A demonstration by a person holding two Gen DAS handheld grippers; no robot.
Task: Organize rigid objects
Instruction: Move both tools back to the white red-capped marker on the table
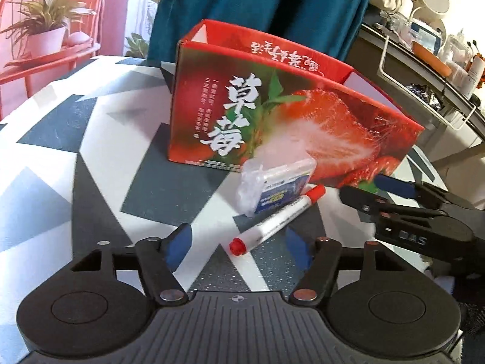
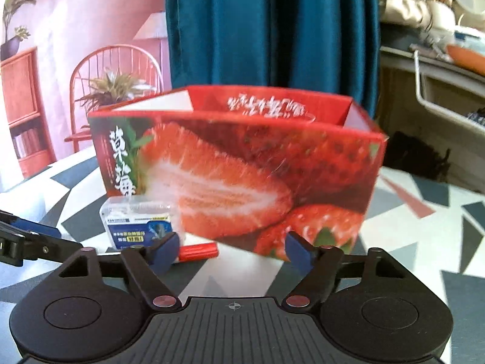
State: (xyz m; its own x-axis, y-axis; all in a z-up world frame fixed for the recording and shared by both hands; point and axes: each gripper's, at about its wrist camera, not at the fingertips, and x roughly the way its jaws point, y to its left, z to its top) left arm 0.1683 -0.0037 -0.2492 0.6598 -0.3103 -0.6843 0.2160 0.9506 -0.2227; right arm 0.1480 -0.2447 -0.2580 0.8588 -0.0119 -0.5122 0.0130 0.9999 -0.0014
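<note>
Left wrist view first: my left gripper [image 1: 239, 247] hangs low over the table [image 1: 54, 163] with its blue-padded fingers [image 1: 178, 247] spread wide and holding nothing, and the marker's [image 1: 277, 220] red end cap lies between the fingertips, touching neither as far as I can tell. That white marker lies flat, slanting away to the right, and its far red cap ends beside a clear plastic case [image 1: 274, 186] with a blue label, which lies against the front wall of the open strawberry box [image 1: 291, 115] (red cardboard, white Chinese lettering). My right gripper [image 1: 376, 189] reaches in from the right, near the marker's far cap. From the right wrist view, that gripper [image 2: 232, 251] is also wide open and empty, facing the box [image 2: 242, 176], with the case [image 2: 139, 221] and the marker's red cap [image 2: 198, 251] just past its left finger [image 2: 165, 251].
</note>
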